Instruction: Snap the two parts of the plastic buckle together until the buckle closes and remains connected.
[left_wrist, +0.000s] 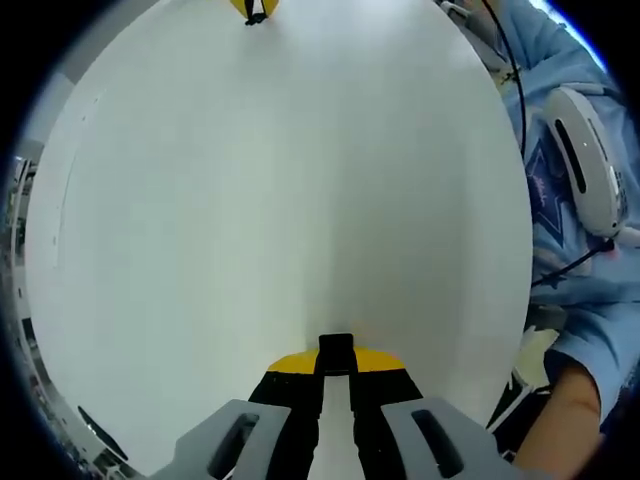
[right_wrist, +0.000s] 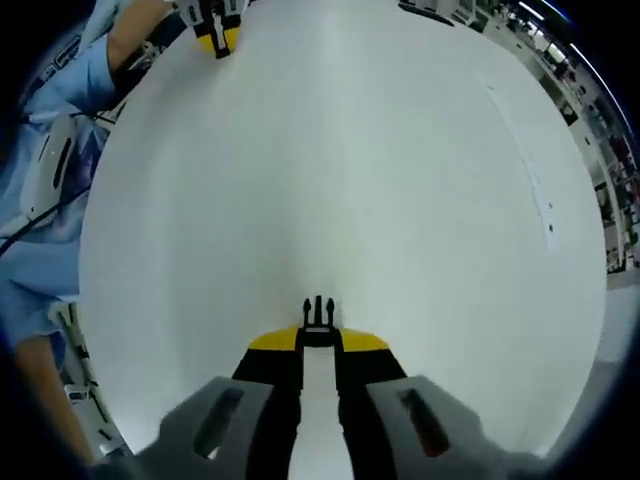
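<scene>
Two views look out over one broad white table (left_wrist: 280, 200), the largest thing we see, its pale top spreading from near each camera to the far edge. Beside it stands a person in a light blue top (left_wrist: 590, 250), at the right of the left gripper view and at the left of the right gripper view, with a white device (left_wrist: 590, 160) and a dark cable hanging at the chest.

Next in size come our two tools. In the left gripper view, the left gripper (left_wrist: 336, 362) rises from the near edge, its grey and black jaws tipped with yellow. The jaws are drawn close and pinch the socket half of the buckle (left_wrist: 336, 348), a small black block poking out just past the yellow tips, above the table.

In the right gripper view, the right gripper (right_wrist: 318, 340) stands the same way, jaws drawn in and clamped on the pronged half of the buckle (right_wrist: 318, 312), whose two thin black prongs point away from us toward the far side.

The two halves are well apart: each gripper appears tiny at the far edge of the other's view, the left one at far left in the right gripper view, the right one at the top of the left gripper view.
</scene>
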